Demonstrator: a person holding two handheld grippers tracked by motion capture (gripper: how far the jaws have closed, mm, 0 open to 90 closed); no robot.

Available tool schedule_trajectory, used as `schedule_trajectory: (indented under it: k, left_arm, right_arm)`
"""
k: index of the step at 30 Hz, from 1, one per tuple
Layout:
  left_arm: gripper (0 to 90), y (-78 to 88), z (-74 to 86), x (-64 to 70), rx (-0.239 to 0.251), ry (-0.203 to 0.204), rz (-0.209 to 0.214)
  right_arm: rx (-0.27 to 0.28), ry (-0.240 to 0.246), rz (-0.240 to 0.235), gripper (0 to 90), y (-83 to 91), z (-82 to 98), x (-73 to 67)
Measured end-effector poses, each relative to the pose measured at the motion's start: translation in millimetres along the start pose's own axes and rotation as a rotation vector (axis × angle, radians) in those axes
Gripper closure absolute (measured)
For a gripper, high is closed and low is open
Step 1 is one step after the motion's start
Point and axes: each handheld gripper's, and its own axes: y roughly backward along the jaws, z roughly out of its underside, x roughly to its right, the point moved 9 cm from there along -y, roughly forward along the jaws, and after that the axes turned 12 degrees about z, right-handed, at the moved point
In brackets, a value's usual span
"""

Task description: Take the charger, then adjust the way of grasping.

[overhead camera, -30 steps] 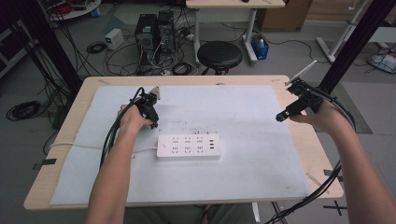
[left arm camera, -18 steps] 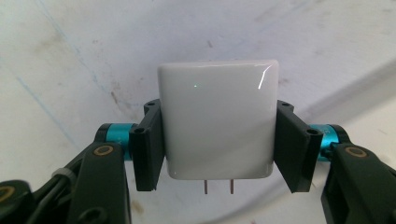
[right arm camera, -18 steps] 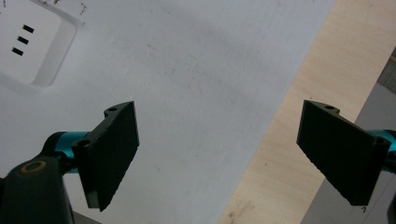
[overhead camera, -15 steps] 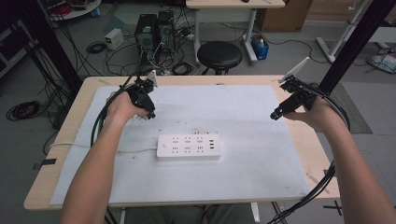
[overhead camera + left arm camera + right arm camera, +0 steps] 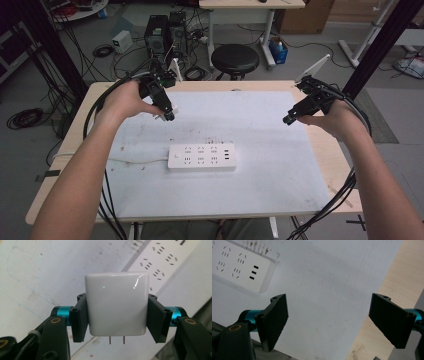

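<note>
Left gripper [image 5: 167, 114], clamped on white charger plug [image 5: 116, 303] with prongs exposed, hangs above the surface beyond the power strip [image 5: 201, 157], nearer it than right gripper [image 5: 290, 118], jaws apart, empty.

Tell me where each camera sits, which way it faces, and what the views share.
High view: above the person's side, looking forward and down at the table; forearms and both grippers show.
Left gripper view: on the left gripper, looking along its fingers clamped on a white charger.
Right gripper view: on the right gripper, fingers spread above the table.
Shared: the power strip.
</note>
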Motion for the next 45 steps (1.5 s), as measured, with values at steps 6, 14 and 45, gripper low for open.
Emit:
schedule_trajectory:
  k: [6,14,45]
  left_arm:
    - [41.9,4.2,-2.4,7.8,-0.005,-0.037,0.009]
    - [42.0,2.4,-9.8,20.3,0.058,-0.178,0.030]
    - [42.4,-59.5,-89.0,112.3,0.420,-0.630,0.199]
  right_arm:
    - [-0.004,-0.008,0.007,15.3,6.4,0.0,-0.4]
    - [-0.028,-0.029,-0.084,16.1,7.2,3.9,-6.9]
    - [-0.026,-0.343,-0.779,28.7,16.3,-18.5,-100.8]
